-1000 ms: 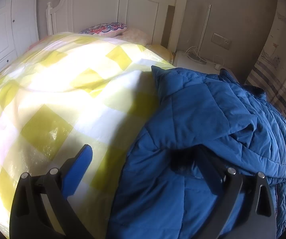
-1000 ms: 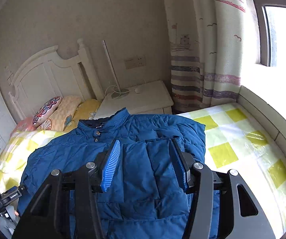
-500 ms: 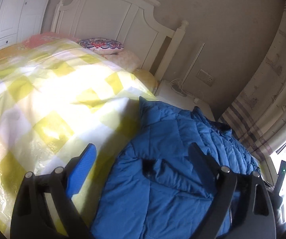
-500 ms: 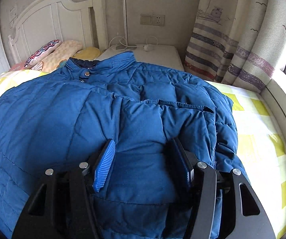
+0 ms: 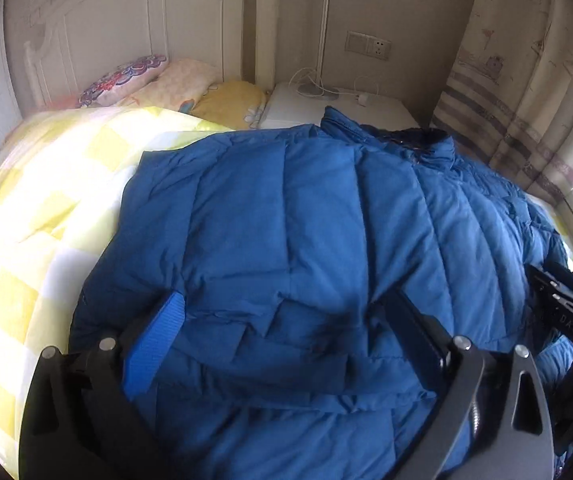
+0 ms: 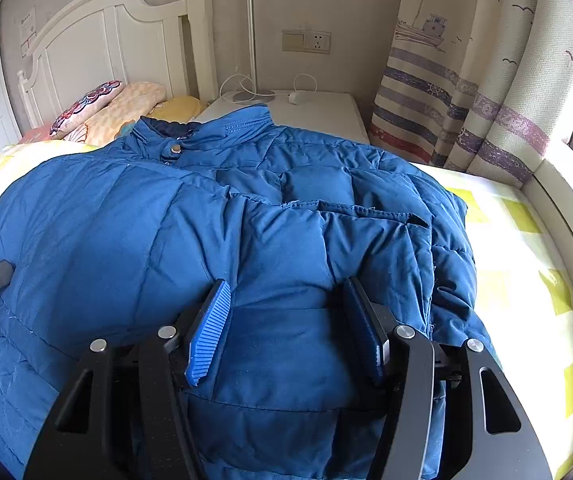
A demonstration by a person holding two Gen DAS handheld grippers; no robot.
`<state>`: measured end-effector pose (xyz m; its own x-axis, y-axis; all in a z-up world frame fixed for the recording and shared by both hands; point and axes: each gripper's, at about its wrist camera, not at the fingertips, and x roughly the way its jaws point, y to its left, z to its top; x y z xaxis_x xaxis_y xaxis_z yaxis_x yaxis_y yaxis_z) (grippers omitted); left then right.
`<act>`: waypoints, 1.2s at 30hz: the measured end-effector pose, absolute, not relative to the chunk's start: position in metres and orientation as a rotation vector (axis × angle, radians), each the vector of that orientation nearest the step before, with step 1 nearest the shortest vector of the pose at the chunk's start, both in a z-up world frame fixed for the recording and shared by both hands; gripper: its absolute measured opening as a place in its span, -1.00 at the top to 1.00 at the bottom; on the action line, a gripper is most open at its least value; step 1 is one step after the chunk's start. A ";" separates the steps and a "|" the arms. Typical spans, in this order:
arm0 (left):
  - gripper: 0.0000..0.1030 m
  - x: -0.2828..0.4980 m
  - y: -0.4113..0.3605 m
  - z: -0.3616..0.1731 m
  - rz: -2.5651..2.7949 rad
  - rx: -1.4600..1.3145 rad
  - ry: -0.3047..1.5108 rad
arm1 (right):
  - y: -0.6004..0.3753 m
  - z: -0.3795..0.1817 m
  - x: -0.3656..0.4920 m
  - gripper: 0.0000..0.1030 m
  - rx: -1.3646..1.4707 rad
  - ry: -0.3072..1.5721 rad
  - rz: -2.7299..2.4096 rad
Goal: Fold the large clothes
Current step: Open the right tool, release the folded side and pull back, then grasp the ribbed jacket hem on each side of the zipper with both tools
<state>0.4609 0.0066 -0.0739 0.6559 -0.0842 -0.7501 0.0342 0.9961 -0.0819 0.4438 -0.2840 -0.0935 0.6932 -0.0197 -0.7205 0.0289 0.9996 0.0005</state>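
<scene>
Blue down jacket [image 6: 158, 248] lies collar-to-12-o'clock beneath the right gripper [image 6: 286, 320] and left gripper [image 5: 286, 332], both spread wide, gripping nothing.

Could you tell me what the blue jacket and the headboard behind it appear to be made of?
The blue jacket looks like matte woven synthetic shell with padded fill: stitched quilting lines, puffy panels. The headboard looks like white-painted wood, judging by its smooth panels and turned post, though that could be laminate.

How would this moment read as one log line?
jacket on bed | sleeve folded in | left gripper open | right gripper open
</scene>
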 end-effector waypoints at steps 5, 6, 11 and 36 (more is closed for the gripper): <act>-0.96 0.511 0.004 -0.041 0.014 0.005 0.769 | -0.283 -0.094 0.443 -0.09 0.005 0.800 -0.031; -0.96 0.531 0.007 -0.051 0.045 0.018 0.823 | -0.283 -0.094 0.443 -0.09 0.008 0.799 -0.029; -0.96 0.565 0.041 -0.100 0.033 -0.082 0.938 | -0.285 -0.094 0.442 -0.11 0.024 0.794 -0.008; -0.96 0.515 -0.045 -0.104 -0.081 0.148 0.823 | -0.323 -0.081 0.421 -0.25 0.229 0.650 -0.075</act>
<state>0.5149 -0.0449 -0.1043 0.6778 -0.0142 -0.7351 0.1290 0.9866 0.0999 0.4207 -0.3228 -0.0806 0.7944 0.0027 -0.6074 0.1401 0.9722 0.1876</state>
